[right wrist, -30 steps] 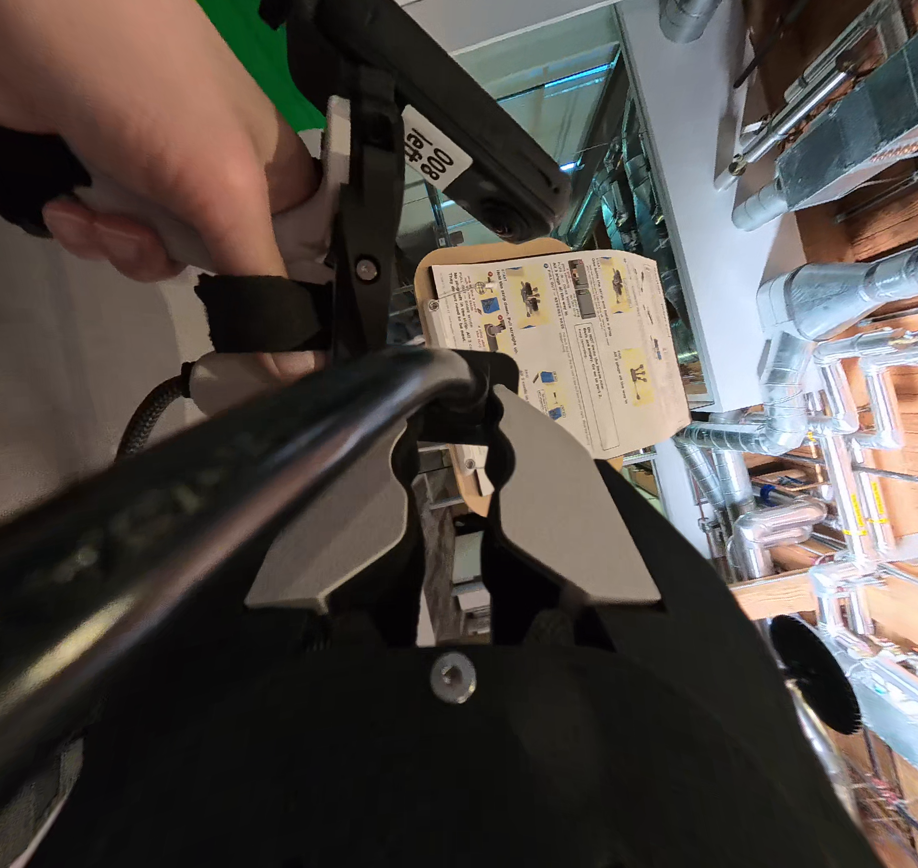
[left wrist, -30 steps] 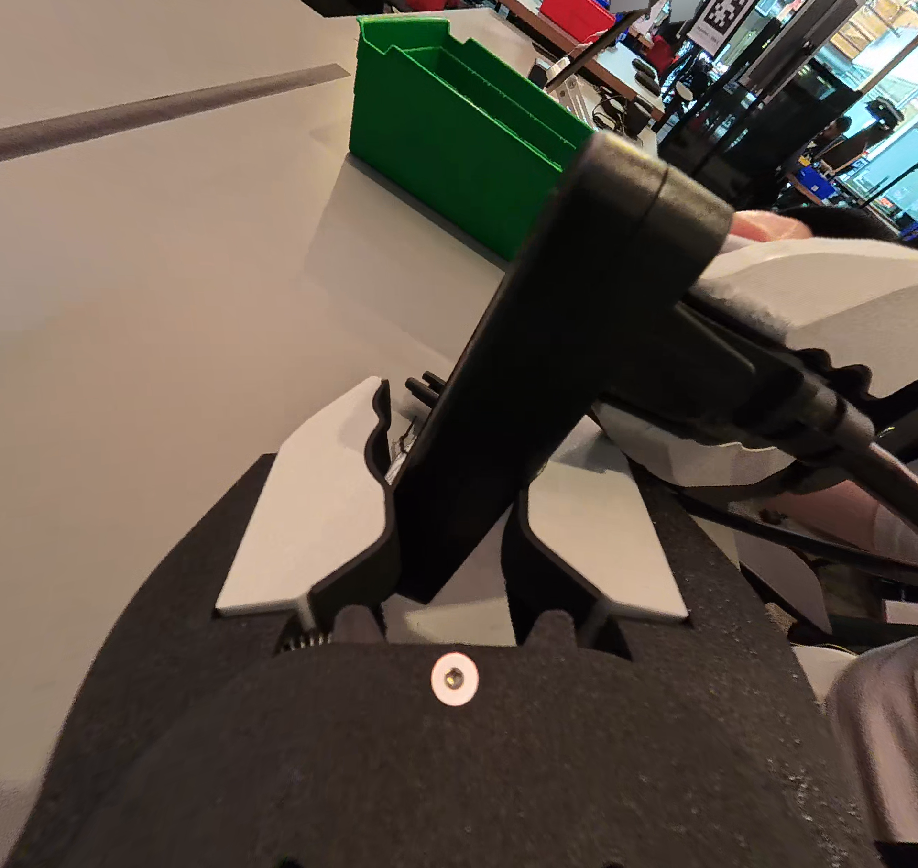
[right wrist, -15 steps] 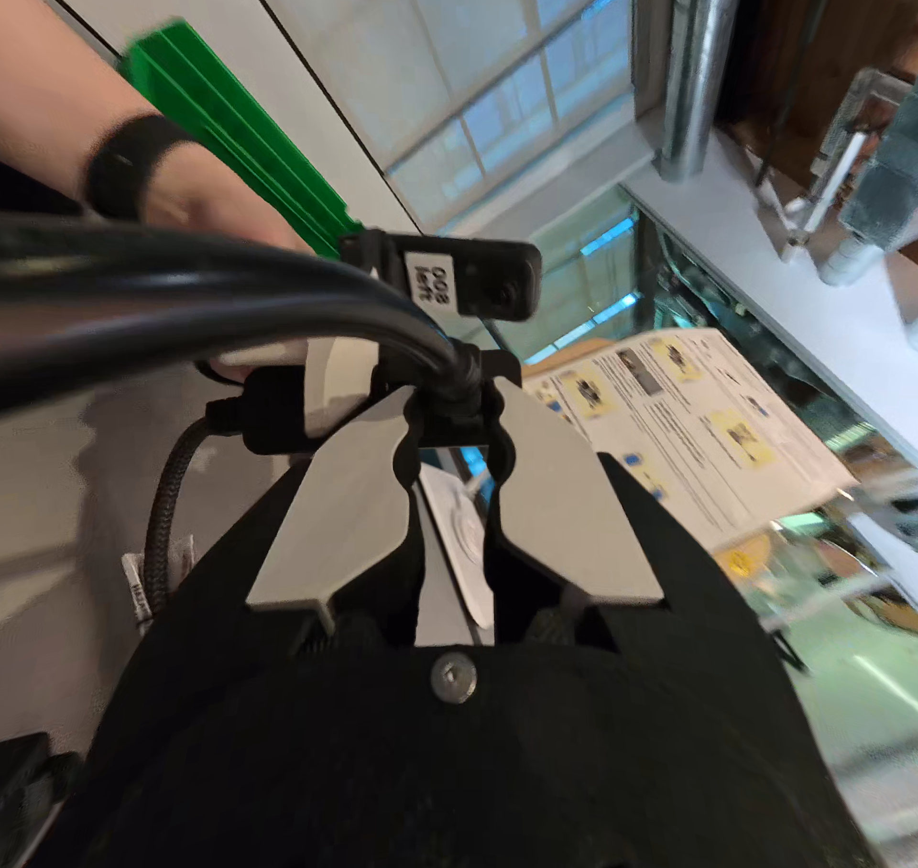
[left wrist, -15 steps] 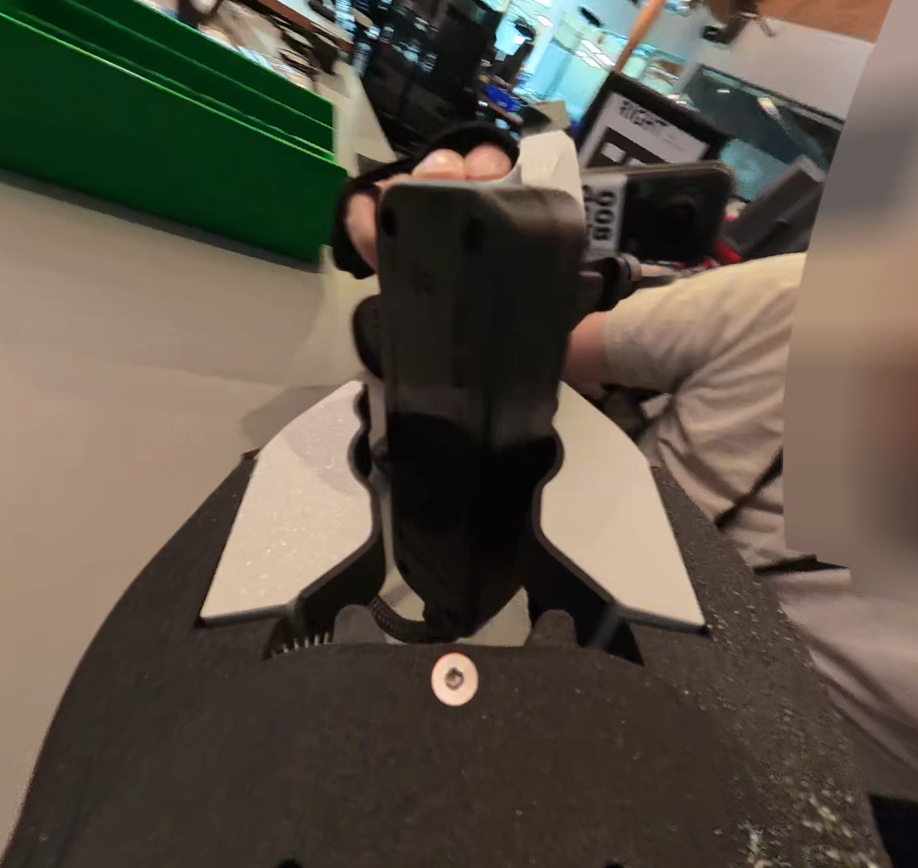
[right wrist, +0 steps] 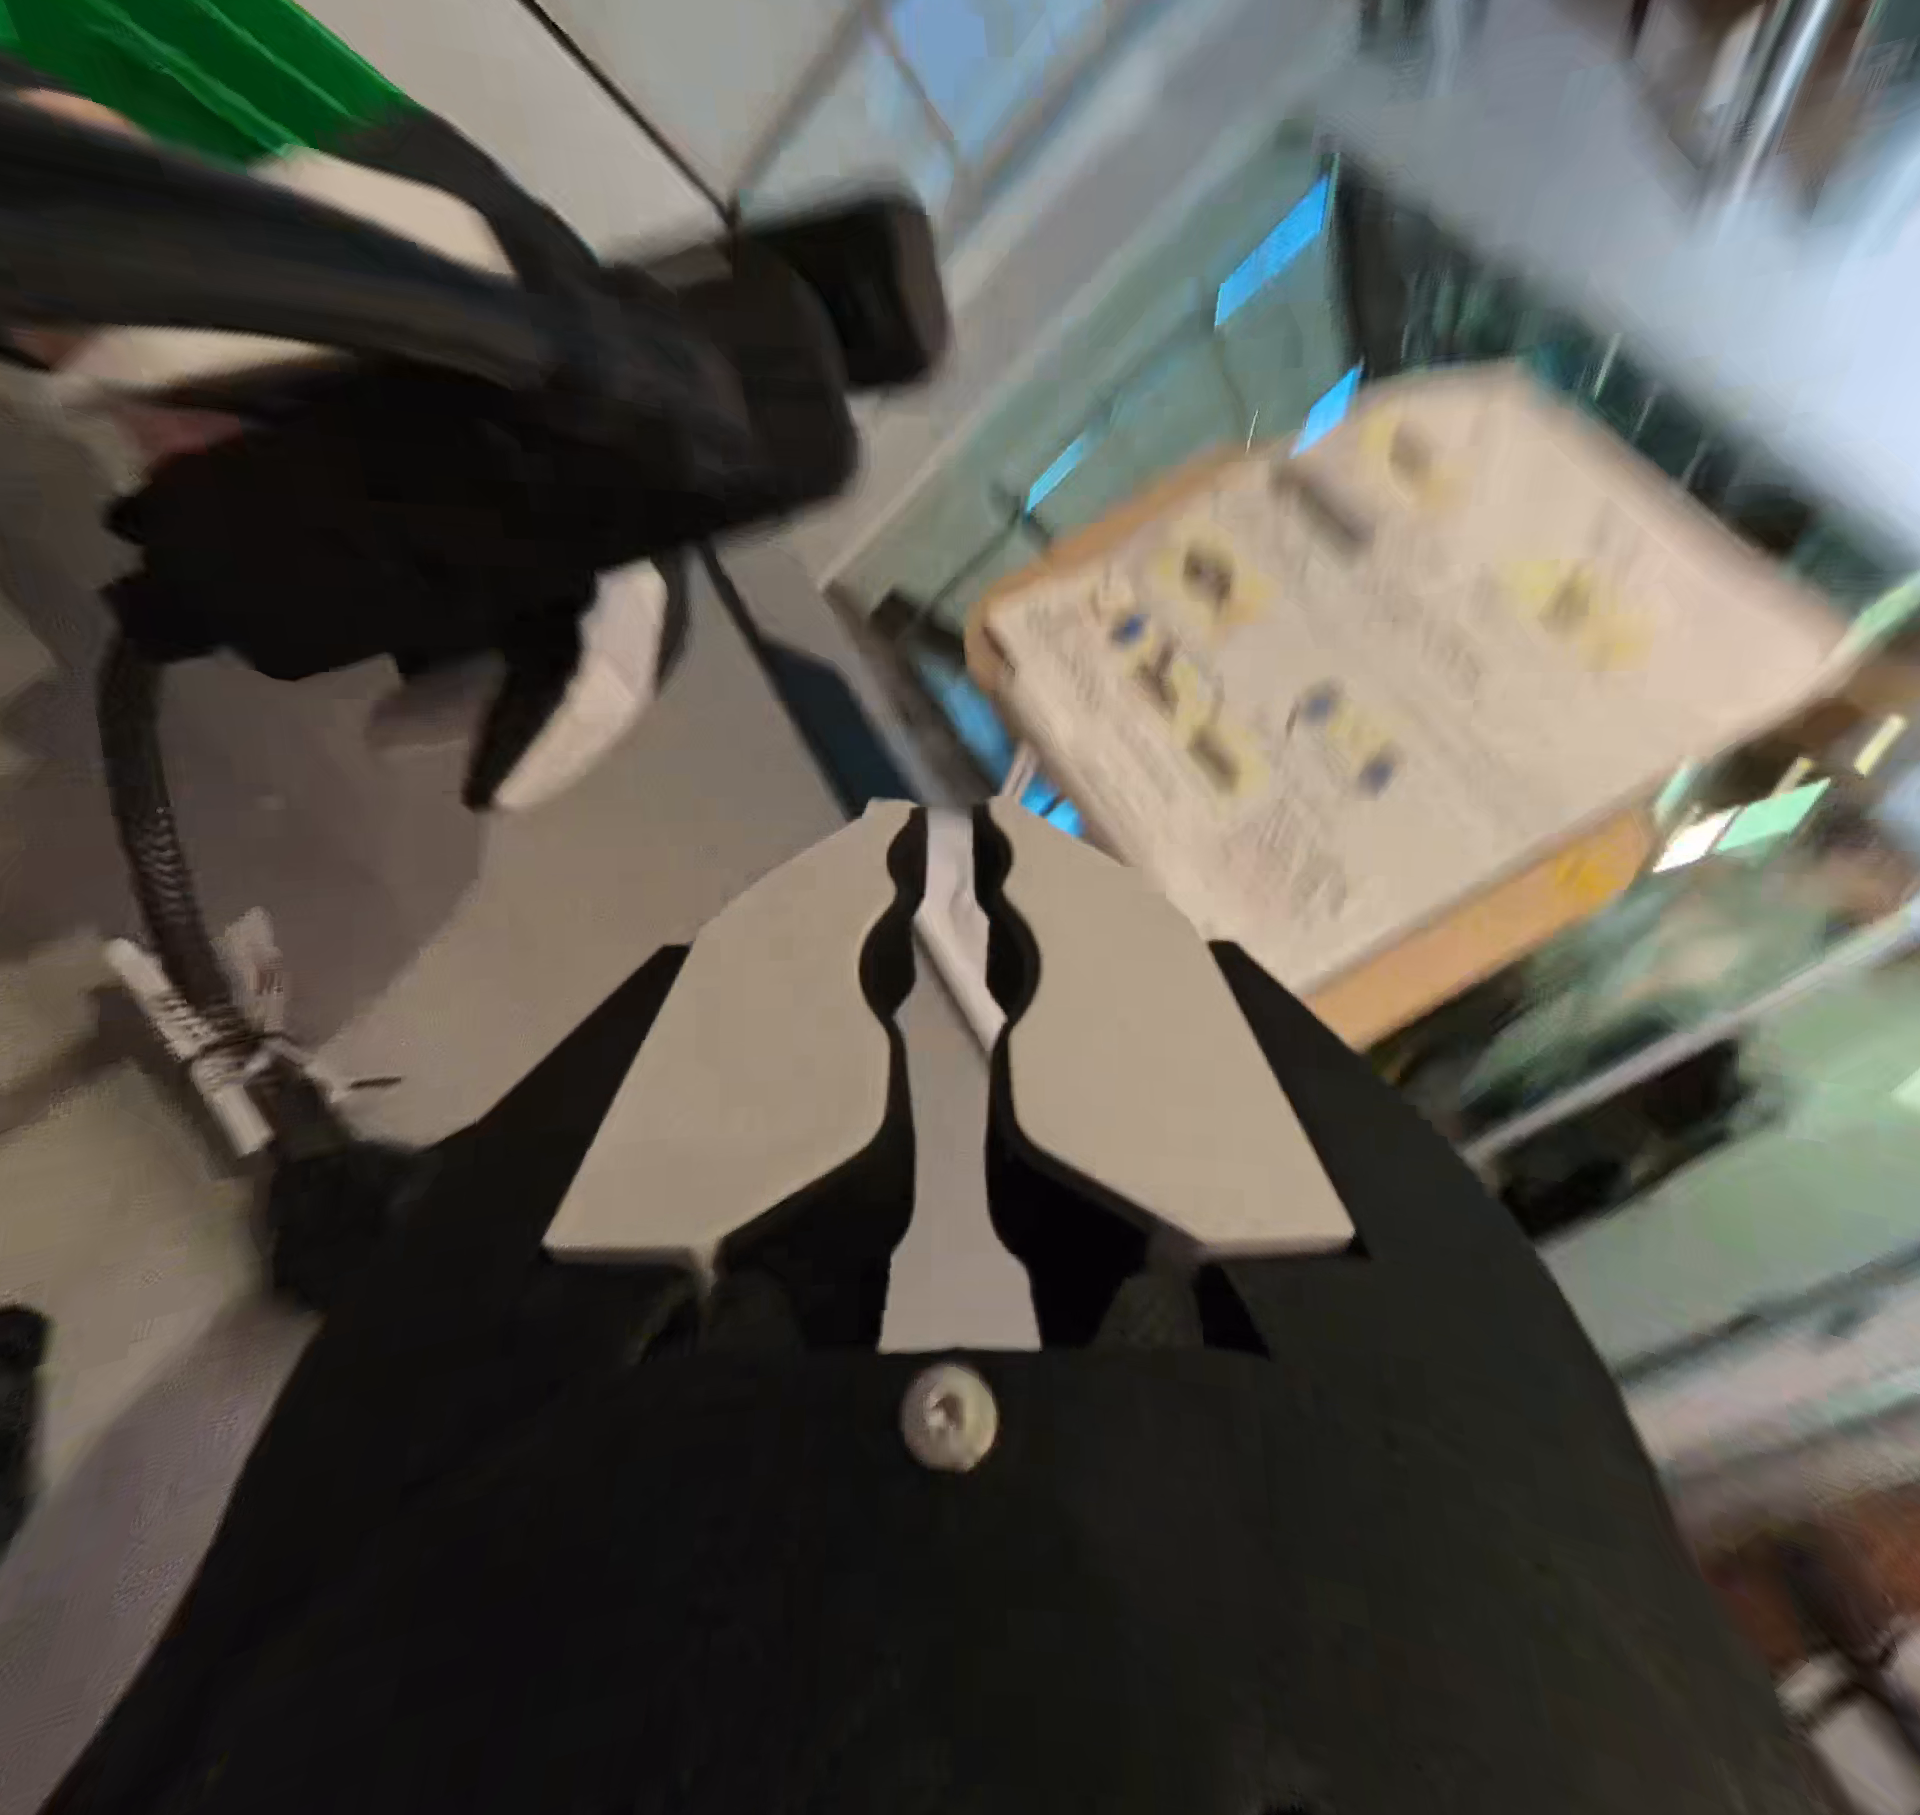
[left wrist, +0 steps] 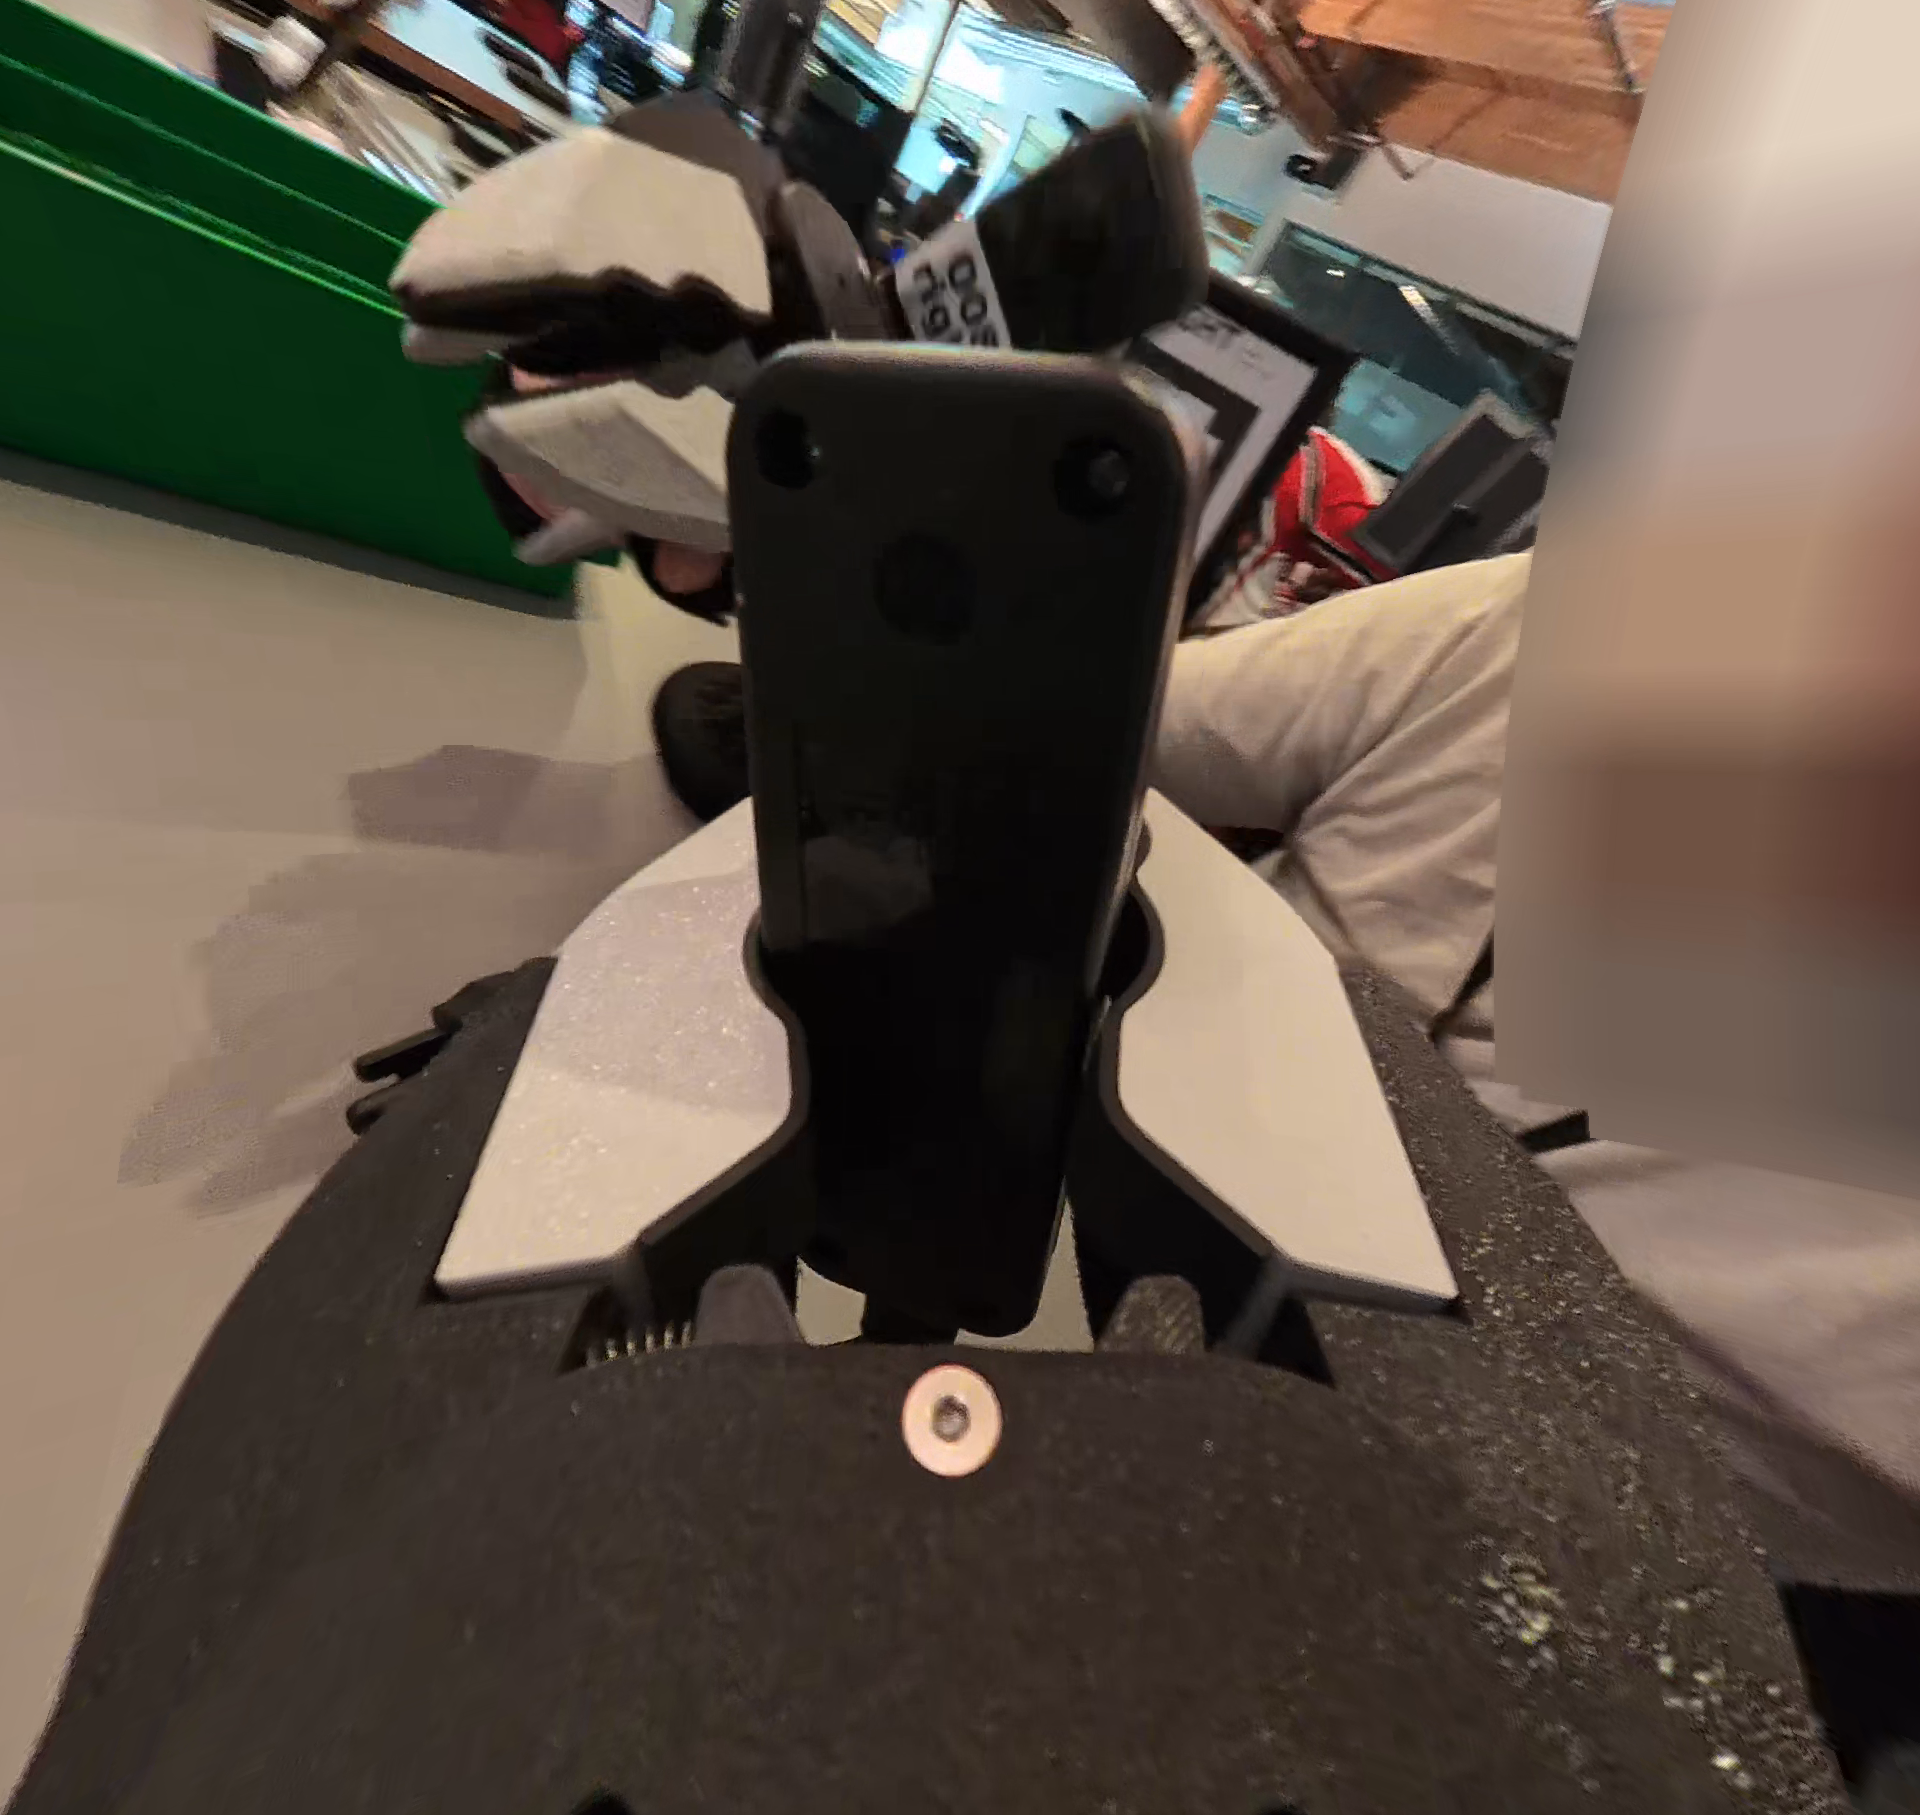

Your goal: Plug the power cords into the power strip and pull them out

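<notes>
My left gripper (left wrist: 945,830) is shut on a black power strip (left wrist: 956,622), held upright with its plain back and two screw holes towards the camera. My right gripper (right wrist: 945,815) is shut and empty, with only a thin gap between its grey fingers. It also shows in the left wrist view (left wrist: 582,331), up and to the left behind the strip. In the blurred right wrist view, thick black cords (right wrist: 260,238) run into the dark mass of the strip and left gripper (right wrist: 468,477). I cannot tell whether a plug sits in the strip.
A green bin (left wrist: 208,342) stands on the grey table (left wrist: 260,726) at the left, also in the right wrist view (right wrist: 156,30). A person's beige sleeve (left wrist: 1351,726) is at the right. A braided cable (right wrist: 156,830) hangs at the left. An illustrated board (right wrist: 1403,643) stands behind.
My right gripper let go of the cord's plug, drew back from the strip and closed empty. My left gripper kept hold of the strip and turned it upright.
</notes>
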The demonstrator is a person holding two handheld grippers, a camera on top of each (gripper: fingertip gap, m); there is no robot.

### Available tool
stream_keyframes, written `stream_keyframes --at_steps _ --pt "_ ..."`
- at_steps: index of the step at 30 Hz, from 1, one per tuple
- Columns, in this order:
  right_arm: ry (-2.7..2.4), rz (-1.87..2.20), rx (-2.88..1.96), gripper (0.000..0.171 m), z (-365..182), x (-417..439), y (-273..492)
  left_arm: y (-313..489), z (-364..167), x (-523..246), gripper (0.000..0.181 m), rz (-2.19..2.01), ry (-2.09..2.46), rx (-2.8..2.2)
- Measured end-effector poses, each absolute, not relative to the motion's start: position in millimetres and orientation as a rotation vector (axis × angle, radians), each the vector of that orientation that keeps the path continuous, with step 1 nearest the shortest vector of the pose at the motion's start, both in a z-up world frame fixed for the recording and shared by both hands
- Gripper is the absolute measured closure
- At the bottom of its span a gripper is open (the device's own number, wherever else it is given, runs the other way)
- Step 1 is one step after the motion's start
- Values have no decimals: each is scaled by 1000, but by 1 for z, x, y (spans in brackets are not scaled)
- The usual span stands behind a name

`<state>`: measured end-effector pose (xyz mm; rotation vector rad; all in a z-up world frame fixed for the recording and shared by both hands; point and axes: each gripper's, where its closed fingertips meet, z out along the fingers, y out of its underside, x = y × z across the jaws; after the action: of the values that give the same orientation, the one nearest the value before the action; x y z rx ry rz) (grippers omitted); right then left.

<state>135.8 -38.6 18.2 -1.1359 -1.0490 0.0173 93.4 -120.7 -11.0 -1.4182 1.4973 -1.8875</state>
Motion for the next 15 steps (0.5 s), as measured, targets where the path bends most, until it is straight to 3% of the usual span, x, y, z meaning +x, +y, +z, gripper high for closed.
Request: stream_keyframes --at_steps 5,7,11,13,15 --pt "-720 978 -1366 134 56 142 -56 -99 -13 93 123 -1647 1451 -1455" --pt "-694 1104 -1416 128 66 151 -65 -90 -20 96 124 -1478 1464 -1475" --pt "-795 988 -1456 127 61 131 -79 -96 -29 106 123 -1333 1528 -1464" --pt "-956 724 -1609 129 33 121 -78 -98 -29 108 123 -1300 1536 -1456" --pt "-943 354 -1466 139 57 135 -71 -96 -32 108 123 -1273 1543 -1461"
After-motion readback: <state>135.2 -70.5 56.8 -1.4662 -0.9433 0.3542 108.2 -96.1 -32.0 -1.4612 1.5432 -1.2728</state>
